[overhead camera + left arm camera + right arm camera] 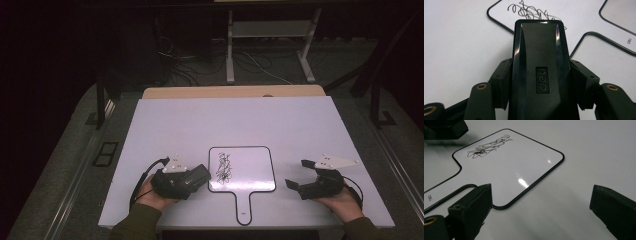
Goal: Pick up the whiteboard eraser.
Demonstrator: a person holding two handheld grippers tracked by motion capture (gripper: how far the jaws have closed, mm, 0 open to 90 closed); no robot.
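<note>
Two grippers flank the scribbled whiteboard [242, 169]: left gripper [200, 176] pinches a black eraser [539, 70]; right gripper [296, 175] rests with jaws spread.

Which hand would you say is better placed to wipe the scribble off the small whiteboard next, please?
Left, probably. The left gripper is shut on the black eraser, right beside the scribble on the paddle whiteboard. The right gripper is open, holds nothing, and sits off the board's far edge.
</note>
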